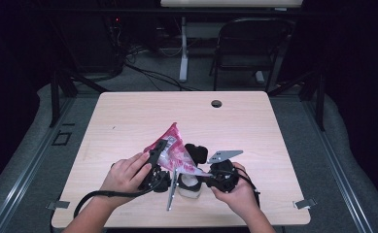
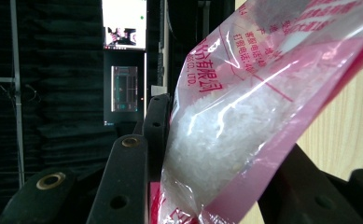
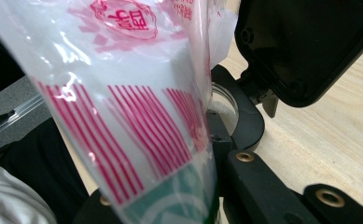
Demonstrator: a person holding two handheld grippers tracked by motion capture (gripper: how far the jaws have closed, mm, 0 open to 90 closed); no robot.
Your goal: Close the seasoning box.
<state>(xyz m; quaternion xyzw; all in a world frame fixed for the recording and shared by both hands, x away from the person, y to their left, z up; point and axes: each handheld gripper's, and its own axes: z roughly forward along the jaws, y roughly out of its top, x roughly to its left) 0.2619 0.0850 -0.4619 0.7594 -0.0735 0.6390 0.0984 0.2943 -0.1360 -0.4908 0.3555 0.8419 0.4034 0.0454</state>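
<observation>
High view, 1 item in hand: pink plastic bag (image 1: 173, 148) of white grains, at table (image 1: 128, 116) centre near the front edge. Left gripper (image 1: 156, 162) clamps the bag's body at 9 o'clock; right gripper (image 1: 214, 175) pinches its lower corner at 4 o'clock. Long axis runs 11 to 5 o'clock, tilted down toward a clear jar (image 1: 189, 184) between the hands. Black cap (image 1: 196, 151) just behind. Jar mouth largely hidden by bag and jaws; whether grains are falling cannot be made out.
</observation>
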